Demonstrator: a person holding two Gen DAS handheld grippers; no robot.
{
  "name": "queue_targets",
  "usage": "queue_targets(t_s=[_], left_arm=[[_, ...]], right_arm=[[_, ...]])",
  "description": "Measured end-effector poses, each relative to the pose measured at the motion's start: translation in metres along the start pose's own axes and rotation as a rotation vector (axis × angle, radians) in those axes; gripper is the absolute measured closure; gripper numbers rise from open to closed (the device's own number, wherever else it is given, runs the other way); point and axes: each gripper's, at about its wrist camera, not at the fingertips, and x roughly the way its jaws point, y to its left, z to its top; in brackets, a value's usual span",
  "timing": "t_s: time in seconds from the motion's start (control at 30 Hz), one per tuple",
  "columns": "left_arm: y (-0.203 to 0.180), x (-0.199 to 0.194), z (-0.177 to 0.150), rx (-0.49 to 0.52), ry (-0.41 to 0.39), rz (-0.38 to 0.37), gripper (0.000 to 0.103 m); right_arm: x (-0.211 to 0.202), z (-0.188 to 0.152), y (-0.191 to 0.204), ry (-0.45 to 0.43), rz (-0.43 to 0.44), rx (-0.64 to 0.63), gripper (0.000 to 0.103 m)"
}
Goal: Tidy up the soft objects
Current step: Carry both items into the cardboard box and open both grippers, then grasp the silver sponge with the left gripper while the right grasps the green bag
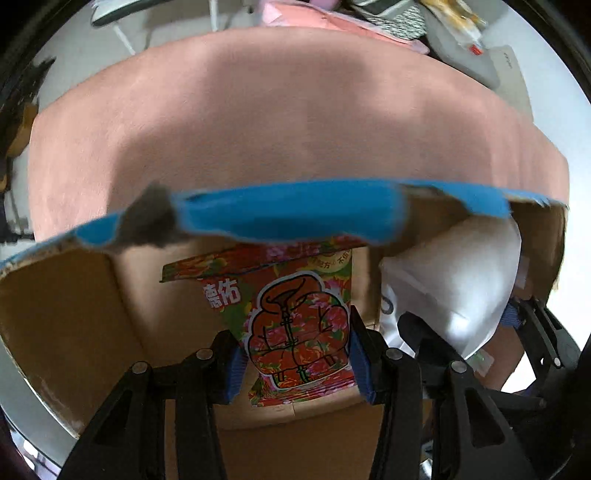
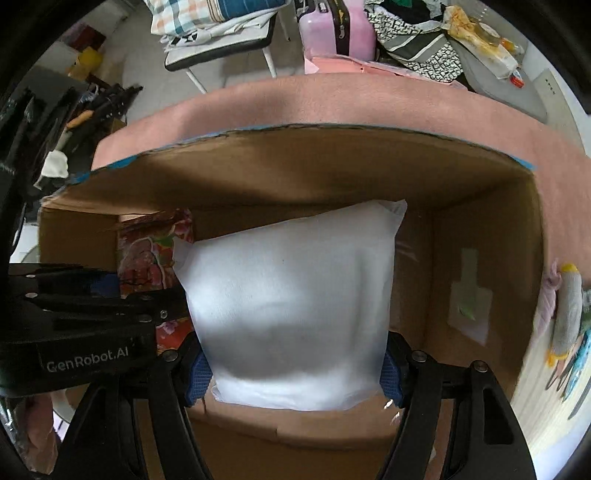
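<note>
1. Left gripper [image 1: 297,363]: its blue-padded fingers [image 1: 233,373] pinch the two sides of a floral packet [image 1: 295,332], held upright inside a cardboard box [image 1: 74,314].
2. The floral packet is red with flowers and carries an outlined drawing of a padded jacket; two white Chinese characters stand at its upper left, and a small round badge at its upper right is too blurred to read.
3. Right gripper [image 2: 293,376]: its blue-padded fingers [image 2: 197,373] press against both lower sides of a white pillow [image 2: 291,306], which bulges between them and stands inside the same box, close to the far wall.
4. In the right wrist view the left gripper's black body enters from the left, lettered "GenRobot.AI"; the floral packet sits just beside the pillow's left edge.
5. Both grippers reach down and forward into the open box; the box rim [image 1: 295,218] is edged in torn blue tape.
6. A pale label [image 2: 469,299] is stuck on the box's right inner wall; its print is illegible.
7. The box rests on a pink cloth surface [image 1: 277,118].
8. Beyond it stand a pink suitcase [image 2: 334,31] and a chair [image 2: 221,48] heaped with folded textiles.
</note>
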Motion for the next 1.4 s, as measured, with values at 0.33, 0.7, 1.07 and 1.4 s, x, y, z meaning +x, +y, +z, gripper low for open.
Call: queue_targets(t_s=[0.33, 0.7, 1.07, 1.4], left_arm=[[0.016, -0.028, -0.052, -0.030, -0.117, 0.054, 0.005], [-0.001, -0.089, -0.110, -0.038, -0.340, 0.139, 0.005], [-0.025, -0.123, -0.185, -0.013, -0.500, 0.165, 0.000], [-0.043, -0.133, -0.232, -0.031, -0.539, 0.154, 0.000]], right_arm=[[-0.029, -0.017, 0.001, -0.040, -0.041, -0.008, 0.000], [-0.088, -0.096, 0.019, -0.126, -0.067, -0.016, 0.000], [-0.164, -0.179, 0.018, -0.276, -0.078, -0.024, 0.000], [-0.198, -0.231, 0.014, -0.326, 0.007, -0.026, 0.000]])
